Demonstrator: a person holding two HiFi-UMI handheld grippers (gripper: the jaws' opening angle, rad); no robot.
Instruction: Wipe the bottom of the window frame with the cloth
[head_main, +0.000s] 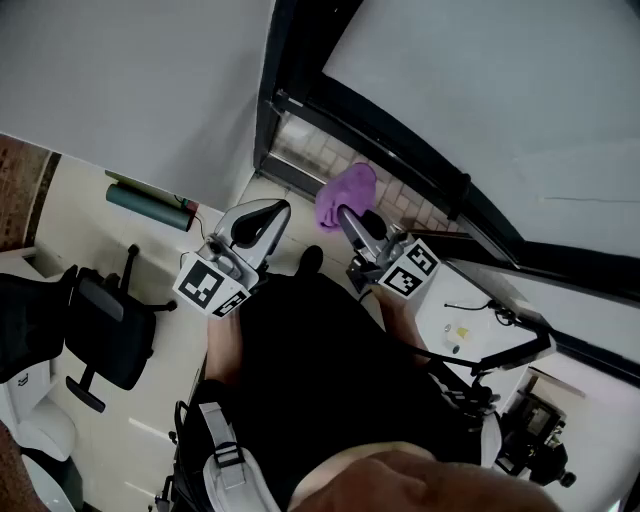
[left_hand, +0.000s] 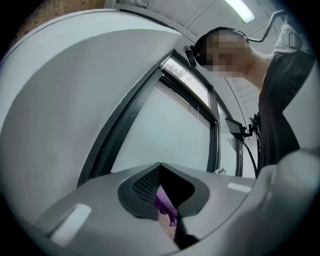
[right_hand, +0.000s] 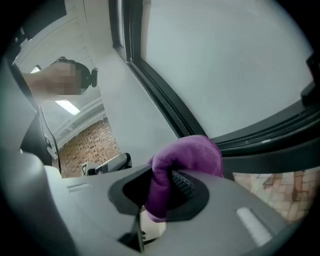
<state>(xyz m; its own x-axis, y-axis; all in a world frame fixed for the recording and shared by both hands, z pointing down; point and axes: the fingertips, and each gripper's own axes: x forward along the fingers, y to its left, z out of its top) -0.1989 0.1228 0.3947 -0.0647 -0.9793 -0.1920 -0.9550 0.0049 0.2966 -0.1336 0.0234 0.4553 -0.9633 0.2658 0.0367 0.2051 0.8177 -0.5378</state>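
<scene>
Black-clad torso (head_main: 330, 380) of the person fills 6 o'clock of the head view; both grippers reach out past it toward 12.

Right gripper (head_main: 348, 215): jaws clamped on a bunched purple cloth (head_main: 345, 192), which bulges out over the jaw tips in the right gripper view. The cloth sits at about 12 o'clock from that gripper, over the tiled sill (head_main: 310, 150) and just beside the window frame's bottom rail (head_main: 380, 125). That dark rail runs from 11 o'clock down toward 3. Whether the cloth touches rail or sill, cannot tell.

Left gripper (head_main: 262, 215): jaws apart, nothing between them. Only a sliver of purple and tile shows through the gap. It hangs at 9 o'clock of the right gripper, clear of the frame.

Progress, judged: cloth secured and brought to the frame. No streak or cleaned band is visible, so the wiped length is unknown. The rail toward 3 o'clock looks left to do.
</scene>
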